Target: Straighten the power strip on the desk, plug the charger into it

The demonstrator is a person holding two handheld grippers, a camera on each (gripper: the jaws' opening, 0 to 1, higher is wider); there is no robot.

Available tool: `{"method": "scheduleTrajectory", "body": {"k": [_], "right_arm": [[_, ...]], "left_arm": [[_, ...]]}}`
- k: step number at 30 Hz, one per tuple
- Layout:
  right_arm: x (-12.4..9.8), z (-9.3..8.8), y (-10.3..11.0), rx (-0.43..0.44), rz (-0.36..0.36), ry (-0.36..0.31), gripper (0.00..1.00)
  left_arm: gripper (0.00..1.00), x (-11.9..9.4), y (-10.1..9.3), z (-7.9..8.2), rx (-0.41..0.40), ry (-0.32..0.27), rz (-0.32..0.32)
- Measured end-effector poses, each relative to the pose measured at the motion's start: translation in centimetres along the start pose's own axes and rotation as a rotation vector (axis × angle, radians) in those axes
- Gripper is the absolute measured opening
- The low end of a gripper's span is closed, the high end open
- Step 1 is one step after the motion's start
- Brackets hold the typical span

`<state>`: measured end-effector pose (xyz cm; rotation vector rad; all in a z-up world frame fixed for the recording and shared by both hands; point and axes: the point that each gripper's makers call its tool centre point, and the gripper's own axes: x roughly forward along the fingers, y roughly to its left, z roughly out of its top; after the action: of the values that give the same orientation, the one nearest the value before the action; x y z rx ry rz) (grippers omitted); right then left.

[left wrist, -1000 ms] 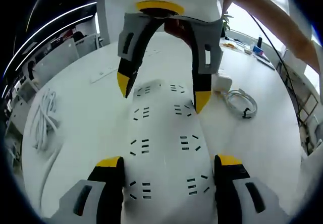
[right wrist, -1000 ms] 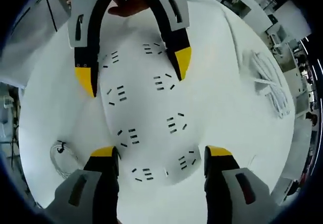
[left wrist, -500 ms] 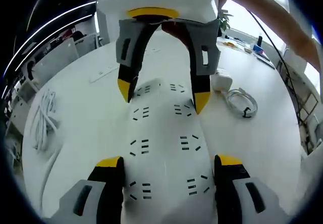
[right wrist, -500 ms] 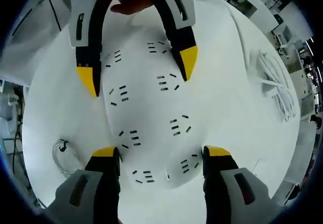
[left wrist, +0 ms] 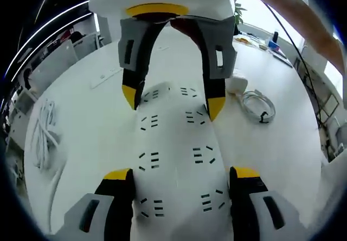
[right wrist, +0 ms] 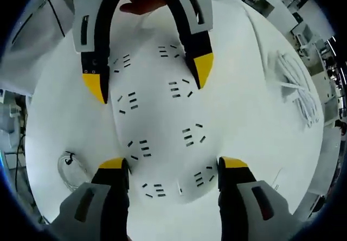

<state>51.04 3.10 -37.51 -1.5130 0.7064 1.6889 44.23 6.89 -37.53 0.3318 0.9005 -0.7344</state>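
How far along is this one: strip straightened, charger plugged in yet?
Nothing looks finished. In hand: both grippers straddle the power strip, the left gripper at one end and the right gripper at the other, jaws open on either side of it, so straightening appears underway. Left: the charger lies on the desk beside its coiled cable, unplugged; every visible socket is empty.

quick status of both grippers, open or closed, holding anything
Left gripper: open, jaws straddling one end of the power strip, not clamped on it.
Right gripper: open, jaws straddling the opposite end of the strip, holding nothing.
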Motion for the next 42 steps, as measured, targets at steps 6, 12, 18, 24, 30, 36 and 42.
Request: {"method": "scheduleTrajectory", "body": {"k": [6, 12, 18, 24, 30, 36, 42], "right_arm": [[0.0, 0.0, 0.2, 0.015, -0.002, -0.009, 0.65], [-0.1, 0.0, 0.5, 0.052, -0.006, -0.009, 0.65], [-0.1, -0.1, 0.8, 0.083, -0.015, -0.012, 0.65], [-0.2, -0.2, 1.5, 0.127, -0.021, -0.011, 0.65], [-0.3, -0.2, 2.3, 0.169, -0.030, -0.010, 0.65], [-0.4, -0.2, 3.0, 0.208, -0.042, -0.033, 0.65], [-0.4, -0.2, 3.8, 0.249, -0.053, -0.030, 0.65]], "left_arm": [[0.73, -0.1, -0.1, -0.1, 0.018, -0.001, -0.013], [0.72, -0.1, -0.1, -0.2, 0.045, 0.026, -0.031], [0.72, -0.1, -0.2, -0.2, 0.059, 0.028, -0.042], [0.72, -0.1, -0.5, -0.2, 0.095, 0.025, -0.067], [0.72, -0.1, -0.7, -0.3, 0.132, 0.027, -0.095], [0.72, -0.1, -0.9, -0.3, 0.157, 0.022, -0.115], [0.72, -0.2, -1.0, -0.3, 0.179, 0.027, -0.130]]}}
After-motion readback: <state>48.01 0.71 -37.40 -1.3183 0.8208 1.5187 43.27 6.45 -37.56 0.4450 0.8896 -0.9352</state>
